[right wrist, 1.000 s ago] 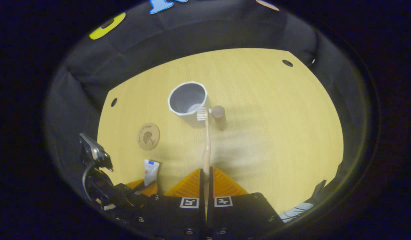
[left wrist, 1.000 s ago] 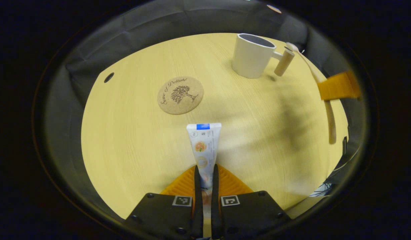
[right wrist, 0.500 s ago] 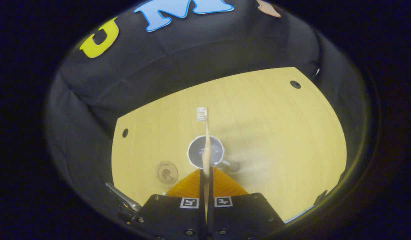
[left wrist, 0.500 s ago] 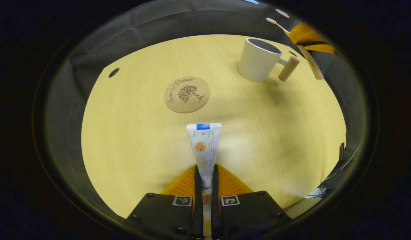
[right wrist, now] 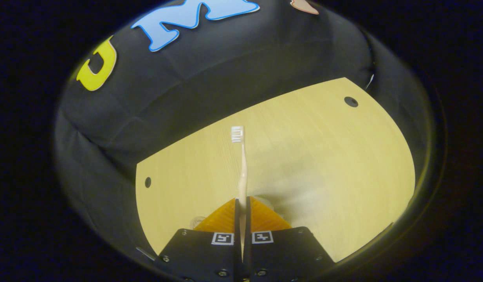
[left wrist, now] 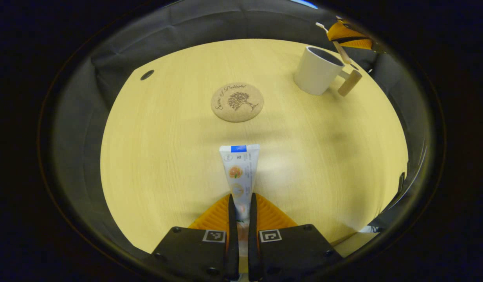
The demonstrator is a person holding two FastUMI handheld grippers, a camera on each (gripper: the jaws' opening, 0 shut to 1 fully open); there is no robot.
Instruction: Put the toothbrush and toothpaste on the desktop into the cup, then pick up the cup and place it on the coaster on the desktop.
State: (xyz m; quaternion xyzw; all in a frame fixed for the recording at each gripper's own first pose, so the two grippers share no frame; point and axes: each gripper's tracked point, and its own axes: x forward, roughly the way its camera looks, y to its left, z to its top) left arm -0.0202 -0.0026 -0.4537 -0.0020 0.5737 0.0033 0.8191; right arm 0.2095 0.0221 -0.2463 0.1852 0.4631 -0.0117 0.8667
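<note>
right gripper [right wrist: 241,203] jaws clamped on toothbrush [right wrist: 241,172], over cup [left wrist: 318,70] near tabletop's far right corner. lower handle-end straight in, then let go. left gripper [left wrist: 241,203] pinching toothpaste [left wrist: 240,172], coaster [left wrist: 236,102] mid-tabletop.

A pale yellow wood-grain desktop [left wrist: 167,156] with rounded corners fills the booth floor area, edged by black cloth. A small dark round hole [left wrist: 147,74] sits near one far corner. Lying flat on it is a round cork coaster [left wrist: 236,102] printed with a dark tree. Farther right stands a white cup [left wrist: 318,71] with a wooden peg handle, well apart from the coaster.

In the right gripper view, the same desktop [right wrist: 323,156] shows two dark holes [right wrist: 350,102] near its far corners.
</note>
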